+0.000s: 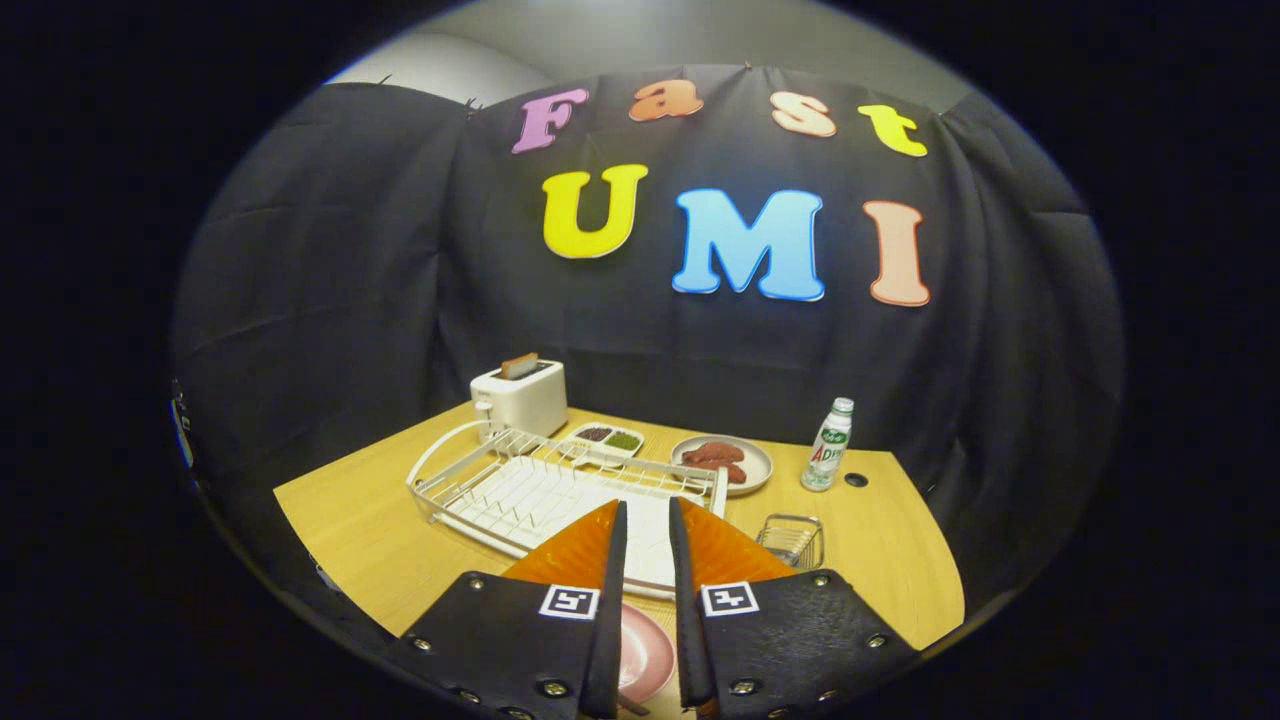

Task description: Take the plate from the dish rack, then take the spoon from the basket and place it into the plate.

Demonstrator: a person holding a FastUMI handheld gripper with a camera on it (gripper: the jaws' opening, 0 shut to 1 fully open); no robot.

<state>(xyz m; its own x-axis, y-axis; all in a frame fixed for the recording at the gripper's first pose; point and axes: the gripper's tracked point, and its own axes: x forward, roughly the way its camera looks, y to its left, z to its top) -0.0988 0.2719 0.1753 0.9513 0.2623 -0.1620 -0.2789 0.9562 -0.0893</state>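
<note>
My gripper [647, 515] hovers above the table's near edge, its fingers [612, 560] a narrow gap apart with nothing pressed between them. A pink plate [645, 655] lies flat on the table right below, seen through the gap near the fingers' bases. The white wire dish rack [470, 480] stands just ahead of the fingertips with no dishes in it. A small wire basket [790, 540] sits to the right of the right finger, beside the rack's end; I cannot make out the spoon inside it.
Beyond the rack stand a white toaster [520, 397] with toast in it, a two-part sauce dish [608, 438], a grey plate of sausages [722, 462] and a small bottle [828, 445]. The wooden table [350, 520] ends close on the left and right.
</note>
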